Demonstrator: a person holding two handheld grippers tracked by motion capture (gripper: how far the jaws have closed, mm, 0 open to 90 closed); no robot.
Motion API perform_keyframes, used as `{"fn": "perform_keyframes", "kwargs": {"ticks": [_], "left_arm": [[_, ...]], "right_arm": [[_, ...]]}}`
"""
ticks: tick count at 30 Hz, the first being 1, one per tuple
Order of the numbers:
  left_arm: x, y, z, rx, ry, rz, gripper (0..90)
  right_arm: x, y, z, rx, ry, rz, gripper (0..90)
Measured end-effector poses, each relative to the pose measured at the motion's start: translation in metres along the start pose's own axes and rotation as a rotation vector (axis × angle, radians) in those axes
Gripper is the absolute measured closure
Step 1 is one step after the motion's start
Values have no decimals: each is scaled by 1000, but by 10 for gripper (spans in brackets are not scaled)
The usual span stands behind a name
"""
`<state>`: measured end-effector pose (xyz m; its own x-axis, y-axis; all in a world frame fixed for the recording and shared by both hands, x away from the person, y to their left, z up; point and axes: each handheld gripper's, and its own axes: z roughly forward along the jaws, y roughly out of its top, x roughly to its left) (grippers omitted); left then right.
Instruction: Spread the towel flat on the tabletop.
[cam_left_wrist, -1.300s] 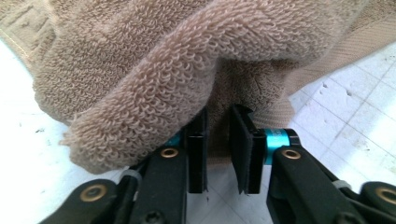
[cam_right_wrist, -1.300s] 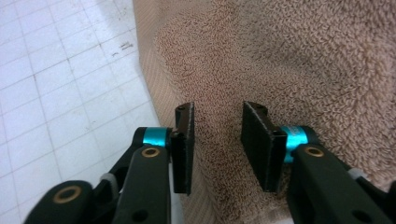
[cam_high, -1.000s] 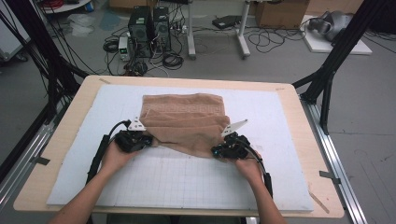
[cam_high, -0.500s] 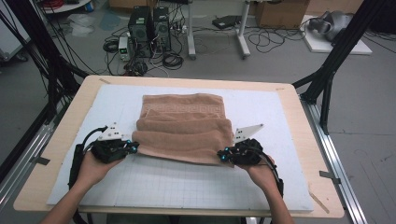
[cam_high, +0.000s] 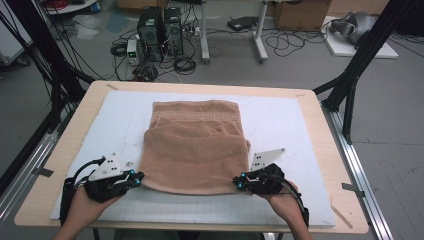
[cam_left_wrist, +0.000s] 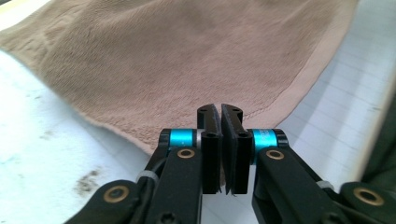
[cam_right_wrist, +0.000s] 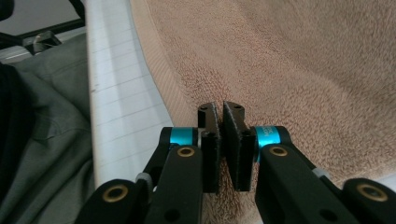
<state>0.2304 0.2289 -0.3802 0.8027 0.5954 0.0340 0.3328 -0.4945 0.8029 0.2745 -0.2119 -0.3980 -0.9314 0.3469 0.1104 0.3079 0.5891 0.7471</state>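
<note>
High view shows the brown towel (cam_high: 196, 150) folded on the white mat (cam_high: 300, 125), its near corners at the left gripper (cam_high: 136, 177) and right gripper (cam_high: 239, 183). Both sets of jaws have just been opening to a narrow slit; towel edge between them, no longer clamped.

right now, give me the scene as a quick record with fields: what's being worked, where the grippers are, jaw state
item: brown towel, folded over, near edge towards the person
surface: white gridded mat on wooden table
left gripper: at the towel's near left corner, jaws have just been opening, slim gap, towel corner at the jaws
right gripper: at the near right corner, jaws have just been opening, towel under them
</note>
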Motion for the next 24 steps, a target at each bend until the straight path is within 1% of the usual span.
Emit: {"fn": "perform_keyframes", "kwargs": {"ticks": [1,2,4,5,6,7,8,9,10,12,13,14,15,16,17,18,20,21,24], "left_arm": [[0,0,-1,-2,-4,-11,776],[1,0,-2,-3,-11,-16,740],[3,1,-2,-16,-29,-6,704],[6,3,0,-27,-45,5,696],[8,4,2,-28,-49,13,688],[12,6,7,-31,-59,22,676],[16,7,11,-30,-65,24,667],[23,10,18,-25,-82,26,650],[28,11,24,-25,-93,27,629],[40,14,39,-14,-97,10,596],[46,15,46,-12,-104,4,570],[52,16,52,-15,-106,12,562],[56,16,59,-8,-98,23,560],[62,16,68,-1,-102,23,548],[65,15,72,2,-107,25,535],[70,13,78,3,-112,19,534],[77,11,88,14,-138,-7,535],[80,9,93,27,-148,-5,535],[85,4,104,61,-166,-18,542]], "right_arm": [[1,-1,-2,-14,5,10,753],[2,-1,-4,-29,5,8,734],[4,1,-7,-41,-20,2,706],[3,3,-7,-43,-22,-1,697],[1,4,-7,-51,-29,-18,674],[-1,5,-6,-55,-33,-28,653],[-6,8,-3,-64,-31,-33,624],[-10,9,-1,-65,-36,-33,597],[-18,12,3,-65,-43,-31,573],[-29,17,9,-68,-43,-25,537],[-35,20,12,-56,-50,-25,537],[-40,22,16,-48,-50,-32,534],[-45,24,19,-40,-46,-36,534],[-49,25,23,-27,-42,-39,534],[-54,24,28,-11,-32,-43,535],[-57,23,31,0,-32,-45,538],[-64,19,37,27,-32,-29,547],[-67,17,40,33,-26,-23,555],[-74,13,50,86,-23,-20,582]]}}
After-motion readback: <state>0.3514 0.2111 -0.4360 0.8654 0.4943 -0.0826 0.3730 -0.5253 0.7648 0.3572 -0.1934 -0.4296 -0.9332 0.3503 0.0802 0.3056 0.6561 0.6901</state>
